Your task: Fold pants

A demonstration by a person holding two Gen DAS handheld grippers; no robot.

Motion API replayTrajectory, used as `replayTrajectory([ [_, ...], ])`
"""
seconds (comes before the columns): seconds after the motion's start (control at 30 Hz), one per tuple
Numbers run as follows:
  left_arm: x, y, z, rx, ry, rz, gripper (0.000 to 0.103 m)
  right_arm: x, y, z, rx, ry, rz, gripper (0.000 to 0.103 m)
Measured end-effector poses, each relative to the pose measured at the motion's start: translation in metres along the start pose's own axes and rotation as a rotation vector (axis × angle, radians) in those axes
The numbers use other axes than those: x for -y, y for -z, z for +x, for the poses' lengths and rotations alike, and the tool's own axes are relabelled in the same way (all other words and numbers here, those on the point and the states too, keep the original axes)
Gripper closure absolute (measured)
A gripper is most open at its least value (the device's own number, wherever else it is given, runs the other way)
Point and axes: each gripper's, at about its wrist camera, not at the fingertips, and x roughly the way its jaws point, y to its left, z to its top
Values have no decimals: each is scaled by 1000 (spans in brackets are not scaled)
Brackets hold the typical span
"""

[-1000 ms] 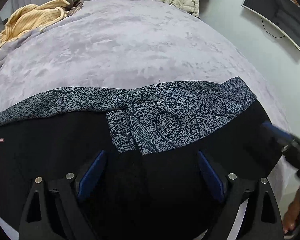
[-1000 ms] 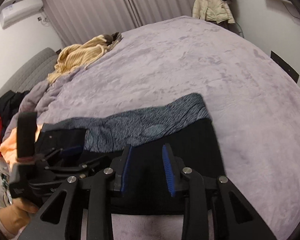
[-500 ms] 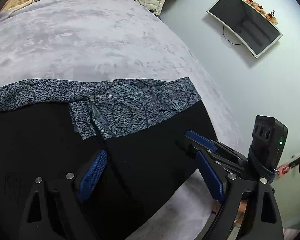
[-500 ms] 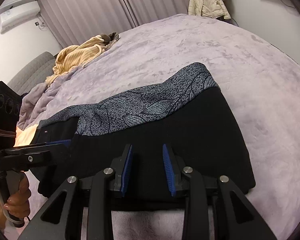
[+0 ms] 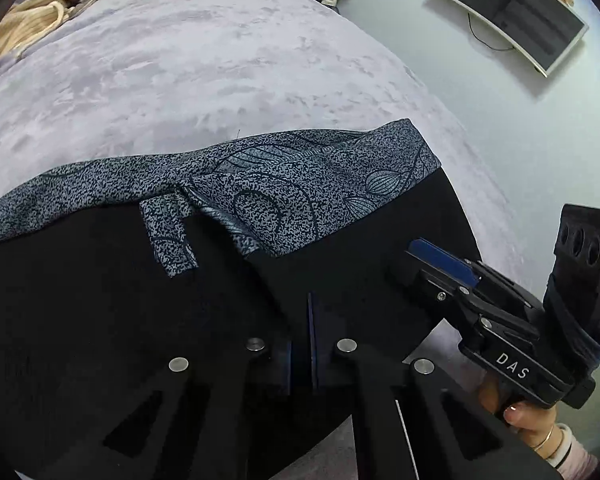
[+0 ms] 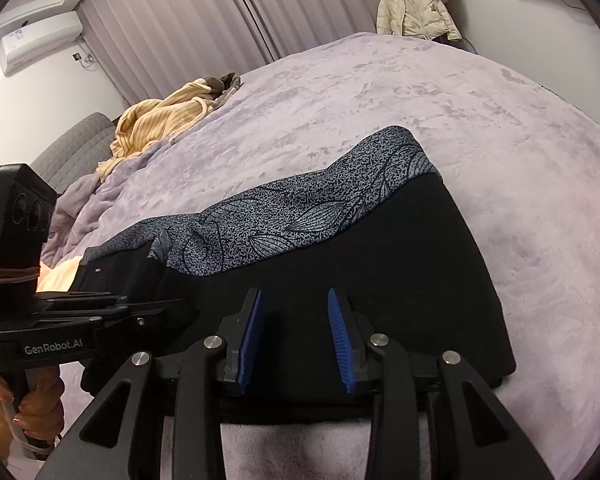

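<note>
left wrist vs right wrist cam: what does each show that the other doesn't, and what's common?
Left wrist only: wall screen; left tongs shut over the black pants fabric.
Right wrist only: curtains, air conditioner, grey sofa; right tongs with jaws opening, pads apart above the pants.
Both: pants with patterned waistband on the purple blanket, yellow garment, cream jacket, each other's tongs.

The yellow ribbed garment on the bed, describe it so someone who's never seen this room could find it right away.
Start at the big bed with the lilac plush blanket. Follow it to its far end by the pleated curtains, away from the black pants in front. There lies the yellow ribbed garment, crumpled in a heap; it is the only warm-coloured knit there, unlike the cream puffer jacket hanging at the wall.
</note>
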Motion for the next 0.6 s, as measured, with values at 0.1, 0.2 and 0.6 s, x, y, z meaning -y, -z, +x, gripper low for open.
replayTrajectory([
  [0.1, 9, 6, -14, 47, -60, 46, 96, -3, -1, -6, -5, -5, 15, 65],
  [0.2, 9, 13, -22, 69, -92, 103, 96, -3, -3, -18, 3, -46, 57, 64],
  [0.6, -3, 26, -24, 130, -186, 8, 1, -37, -22, 8, -61, -55, 34, 62],
])
